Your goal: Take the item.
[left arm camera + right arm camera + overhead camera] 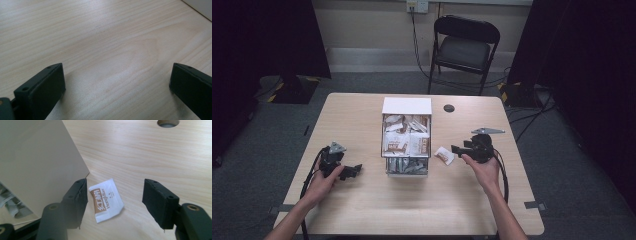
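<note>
A white box [406,106] with an open front stands mid-table, packed with white-and-brown sachets [406,141]. One loose sachet [444,155] marked HongMian [106,199] lies flat on the table just right of the box. My right gripper [456,149] is open, its jaws pointing left at that sachet; in the right gripper view the sachet lies between the two jaws [115,200], beside the box's wall [37,162]. My left gripper [355,170] rests low at the left, open [116,82], with bare wood between its jaws.
The wooden table [362,210] has a round cable hole [449,108] behind the box, also seen in the right gripper view [168,122]. A black folding chair [464,47] stands beyond the far edge. Cables trail from both grippers toward the front.
</note>
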Motion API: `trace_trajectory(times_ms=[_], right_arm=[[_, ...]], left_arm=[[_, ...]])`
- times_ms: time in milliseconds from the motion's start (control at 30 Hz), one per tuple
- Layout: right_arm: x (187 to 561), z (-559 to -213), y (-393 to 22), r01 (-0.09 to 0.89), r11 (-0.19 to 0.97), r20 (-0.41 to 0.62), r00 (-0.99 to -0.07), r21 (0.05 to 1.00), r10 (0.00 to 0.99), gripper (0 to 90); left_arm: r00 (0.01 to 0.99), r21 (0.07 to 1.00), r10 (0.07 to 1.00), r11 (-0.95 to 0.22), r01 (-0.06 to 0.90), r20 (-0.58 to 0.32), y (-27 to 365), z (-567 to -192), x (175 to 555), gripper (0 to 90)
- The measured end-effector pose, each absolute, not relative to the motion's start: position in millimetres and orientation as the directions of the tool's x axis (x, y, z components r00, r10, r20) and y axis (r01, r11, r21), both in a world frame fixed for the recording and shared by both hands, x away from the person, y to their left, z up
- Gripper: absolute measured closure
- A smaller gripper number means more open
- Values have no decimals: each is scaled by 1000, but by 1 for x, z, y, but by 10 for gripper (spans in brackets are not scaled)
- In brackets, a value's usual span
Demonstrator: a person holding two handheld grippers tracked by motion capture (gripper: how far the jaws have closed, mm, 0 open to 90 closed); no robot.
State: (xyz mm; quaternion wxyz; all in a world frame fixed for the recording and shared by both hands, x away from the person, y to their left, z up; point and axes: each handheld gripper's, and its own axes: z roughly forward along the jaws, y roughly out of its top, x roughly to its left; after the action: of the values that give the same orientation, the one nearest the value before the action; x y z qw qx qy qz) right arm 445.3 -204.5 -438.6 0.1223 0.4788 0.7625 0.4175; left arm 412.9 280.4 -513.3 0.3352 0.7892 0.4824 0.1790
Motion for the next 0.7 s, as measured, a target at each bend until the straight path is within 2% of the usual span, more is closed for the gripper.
trace_trajectory(times_ms=[400,700], right_arm=[[408,-416,-231,610,171,194,-485,774,853,275],[387,-423,-257,614,161,176,-452,773,875,243]], left_arm=[[470,702,882,-310,641,-40,280,-513,413,0],[470,703,882,-308,641,-42,280,-513,413,0]])
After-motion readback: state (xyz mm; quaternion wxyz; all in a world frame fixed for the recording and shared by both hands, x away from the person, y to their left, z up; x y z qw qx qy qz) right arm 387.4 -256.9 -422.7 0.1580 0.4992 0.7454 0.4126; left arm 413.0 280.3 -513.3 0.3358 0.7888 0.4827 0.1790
